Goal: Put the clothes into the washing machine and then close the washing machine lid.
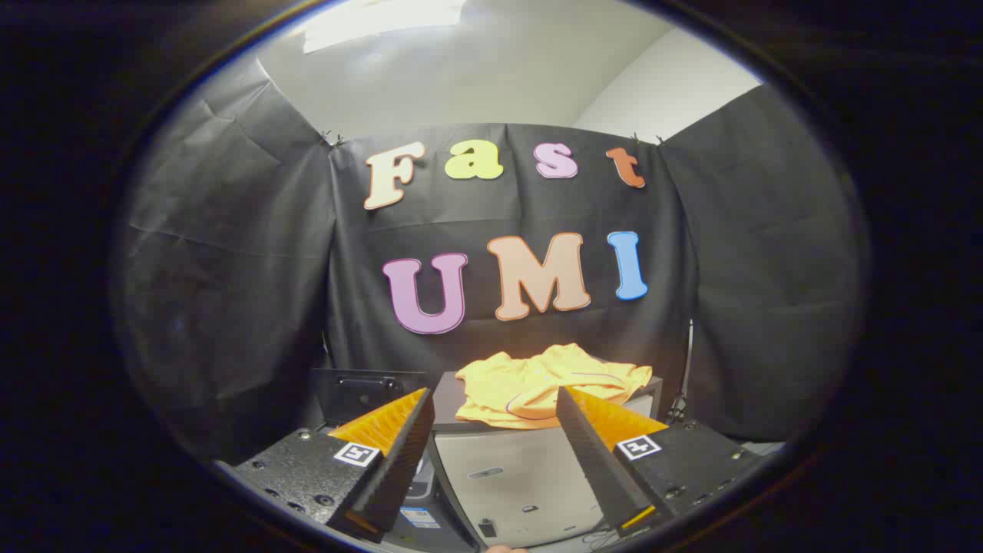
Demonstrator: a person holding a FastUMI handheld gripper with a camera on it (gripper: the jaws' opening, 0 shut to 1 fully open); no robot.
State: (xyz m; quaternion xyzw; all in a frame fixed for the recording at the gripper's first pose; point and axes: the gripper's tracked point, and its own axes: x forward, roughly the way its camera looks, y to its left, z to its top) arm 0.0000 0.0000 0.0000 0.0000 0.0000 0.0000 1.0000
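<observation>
Nothing is looking done yet: the yellow clothes [549, 384] are lying heaped on the grey box [514, 468], beyond the tool [495, 407], which is hovering spread and empty. Loading and lid-closing are remaining.

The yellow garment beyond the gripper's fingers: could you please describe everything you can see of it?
The yellow garment is a crumpled, soft-looking fabric piece with thin dark trim lines, lying in a loose heap on a dark flat surface in front of the black cloth wall. One edge droops over the front of that surface. The gripper is open, its fingers apart and not touching the garment.
</observation>
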